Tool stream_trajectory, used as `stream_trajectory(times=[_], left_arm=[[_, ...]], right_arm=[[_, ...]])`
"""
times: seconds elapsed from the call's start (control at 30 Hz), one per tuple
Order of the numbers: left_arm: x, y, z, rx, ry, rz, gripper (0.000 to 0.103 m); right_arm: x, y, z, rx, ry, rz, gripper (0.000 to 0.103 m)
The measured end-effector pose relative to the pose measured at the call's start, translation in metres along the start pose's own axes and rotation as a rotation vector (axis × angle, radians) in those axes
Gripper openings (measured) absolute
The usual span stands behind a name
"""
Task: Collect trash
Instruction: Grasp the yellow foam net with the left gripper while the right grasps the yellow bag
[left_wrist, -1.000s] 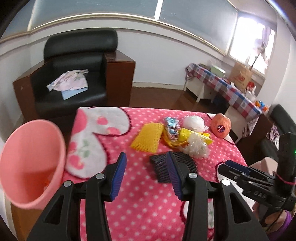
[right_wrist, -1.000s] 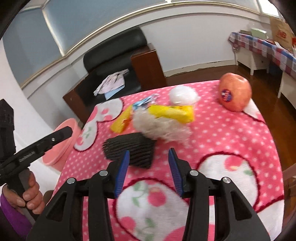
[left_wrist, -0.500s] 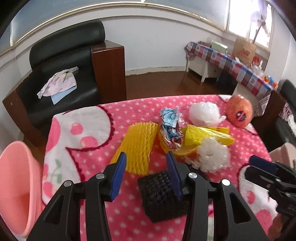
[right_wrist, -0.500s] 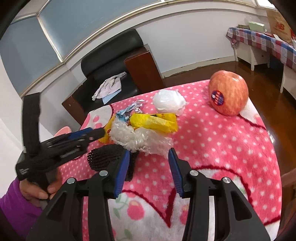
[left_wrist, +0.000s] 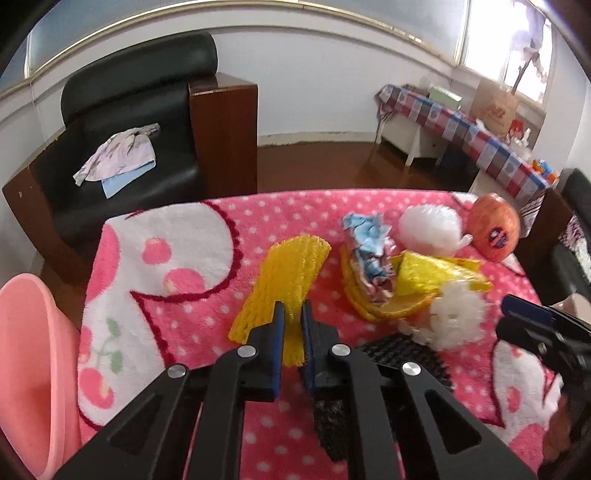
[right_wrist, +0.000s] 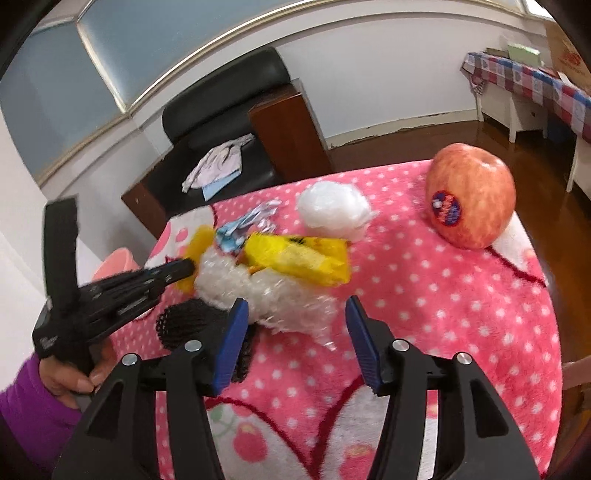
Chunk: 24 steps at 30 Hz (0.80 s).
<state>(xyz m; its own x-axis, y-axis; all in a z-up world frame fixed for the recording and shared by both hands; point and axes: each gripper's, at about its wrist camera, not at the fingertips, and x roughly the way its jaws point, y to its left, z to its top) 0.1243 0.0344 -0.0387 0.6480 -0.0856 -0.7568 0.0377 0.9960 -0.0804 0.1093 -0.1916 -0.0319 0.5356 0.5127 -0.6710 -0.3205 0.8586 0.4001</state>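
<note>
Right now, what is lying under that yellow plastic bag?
The yellow plastic bag rests on crumpled clear plastic wrap and orange-yellow wrappers. Whatever lies beneath its middle is covered.

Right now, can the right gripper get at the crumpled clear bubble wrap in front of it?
Probably yes: the right gripper is open, the crumpled clear bubble wrap lies just ahead between its fingers, with nothing between.

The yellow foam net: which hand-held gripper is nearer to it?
Left. The left hand-held gripper is shut on the yellow foam net; the right hand-held gripper stands open at the bubble wrap.
</note>
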Motion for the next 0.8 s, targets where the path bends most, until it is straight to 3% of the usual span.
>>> stream_trajectory(times=[0.27, 0.53, 0.67, 0.8], left_arm=[[-0.035, 0.003, -0.005, -0.038, -0.049, -0.042, 0.008], [-0.055, 0.007, -0.016, -0.061, -0.051, -0.045, 0.008], [-0.065, 0.006, -0.022, -0.069, -0.057, -0.042, 0.008], [-0.076, 0.001, -0.026, -0.061, -0.070, -0.043, 0.008]], right_arm=[[0.009, -0.020, 0.026, 0.065, -0.026, 0.041, 0.055], [0.045, -0.028, 0.034, 0.103, 0.048, 0.117, 0.055], [0.043, -0.015, 0.020, 0.071, 0.067, 0.121, 0.023], [0.032, -0.002, 0.008, 0.025, 0.065, 0.100, 0.012]])
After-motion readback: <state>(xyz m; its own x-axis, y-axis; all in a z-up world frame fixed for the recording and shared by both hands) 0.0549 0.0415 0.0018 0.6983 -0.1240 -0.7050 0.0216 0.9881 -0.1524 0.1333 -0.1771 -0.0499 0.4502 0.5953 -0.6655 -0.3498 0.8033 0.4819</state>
